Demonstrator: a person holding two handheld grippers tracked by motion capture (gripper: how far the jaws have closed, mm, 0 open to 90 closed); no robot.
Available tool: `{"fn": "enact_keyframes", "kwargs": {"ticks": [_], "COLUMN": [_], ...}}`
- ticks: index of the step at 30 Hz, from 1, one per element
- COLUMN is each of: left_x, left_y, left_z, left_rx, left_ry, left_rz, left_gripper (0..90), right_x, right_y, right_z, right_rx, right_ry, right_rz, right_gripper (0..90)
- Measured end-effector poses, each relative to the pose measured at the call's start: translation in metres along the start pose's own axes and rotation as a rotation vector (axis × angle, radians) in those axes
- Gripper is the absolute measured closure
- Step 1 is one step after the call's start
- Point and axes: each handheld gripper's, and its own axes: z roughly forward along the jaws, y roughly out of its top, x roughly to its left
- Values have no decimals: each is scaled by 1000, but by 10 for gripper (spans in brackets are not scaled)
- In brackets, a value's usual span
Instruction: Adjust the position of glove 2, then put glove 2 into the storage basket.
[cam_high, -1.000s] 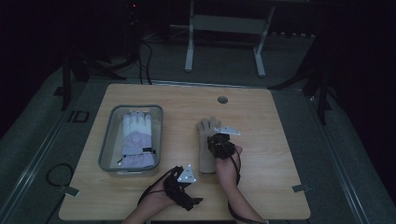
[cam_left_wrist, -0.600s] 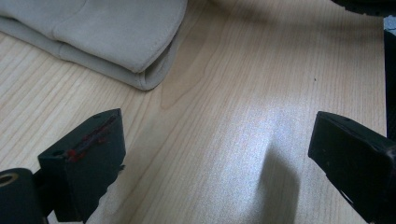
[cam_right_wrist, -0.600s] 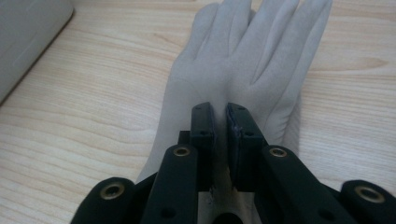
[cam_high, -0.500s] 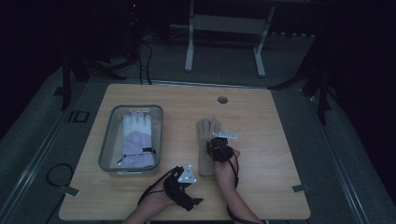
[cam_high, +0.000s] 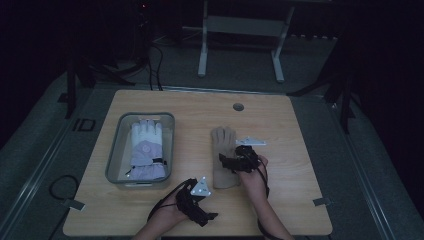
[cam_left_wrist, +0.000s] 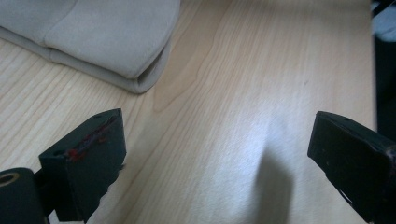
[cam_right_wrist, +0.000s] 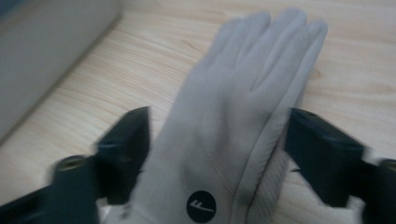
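- My left gripper (cam_high: 200, 192) is resting at six o'clock, jaws wide, nothing between them.
- My right gripper (cam_high: 231, 161) has just been opening; its jaws are straddling the beige glove (cam_high: 223, 157) lying flat mid-table.
- At nine o'clock, the clear bin (cam_high: 116, 150) is holding a white-lilac glove (cam_high: 145, 150).
- The wooden table (cam_high: 300, 165) is sitting in a dark room; a metal stand (cam_high: 240, 25) is waiting at twelve.

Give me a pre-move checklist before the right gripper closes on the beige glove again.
1. Right gripper open, having just been opening: ok.
2. Beige glove between its jaws, pads not pressing: ok.
3. Glove flat on the table, fingers pointing away: ok.
4. Left gripper open, holding nothing: ok.
5. Tray already holds a white-and-lilac glove; room for a second: cannot tell.
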Motion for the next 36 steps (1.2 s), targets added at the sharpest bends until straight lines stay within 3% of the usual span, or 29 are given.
{"fn": "enact_keyframes", "kwargs": {"ticks": [2,4,6,8,10,12,14,17,21,23,27,32,36], "left_x": [-1,-2,-2,-1,1,3,2,2,3,3,3,7,11], "left_y": [2,3,3,4,4,6,7,10,15,16,20,29,40], "left_z": [-2,-2,-2,-2,-2,-2,-1,-2,-3,-1,2,5,8], "left_rx": [-10,-19,-28,-28,-33,-18,6,-7,-29,-30,-14,-28,-35], "left_ry": [11,18,27,24,-4,-11,32,59,62,60,88,91,89], "left_rz": [1,4,5,-15,-61,-83,-83,-75,-49,-39,20,60,107], "left_gripper": [42,43,47,48,48,48,51,50,49,50,68,68,69], "right_x": [-6,-11,-15,-18,-22,-25,-26,-29,-36,-39,-43,-49,-52], "right_y": [1,0,0,-2,-3,-4,-4,-3,-2,-1,4,11,17], "right_z": [-8,-14,-18,-20,-20,-21,-23,-26,-27,-27,-28,-21,-13], "right_rx": [-14,-37,-25,-21,11,12,5,25,73,60,41,68,69], "right_ry": [58,69,56,64,80,82,62,69,90,113,129,175,165], "right_rz": [-21,-32,-74,-123,-171,-195,-227,-248,-222,-197,-179,-130,-126], "right_gripper": [144,135,136,138,146,171,175,174,133,116,109,109,111]}}
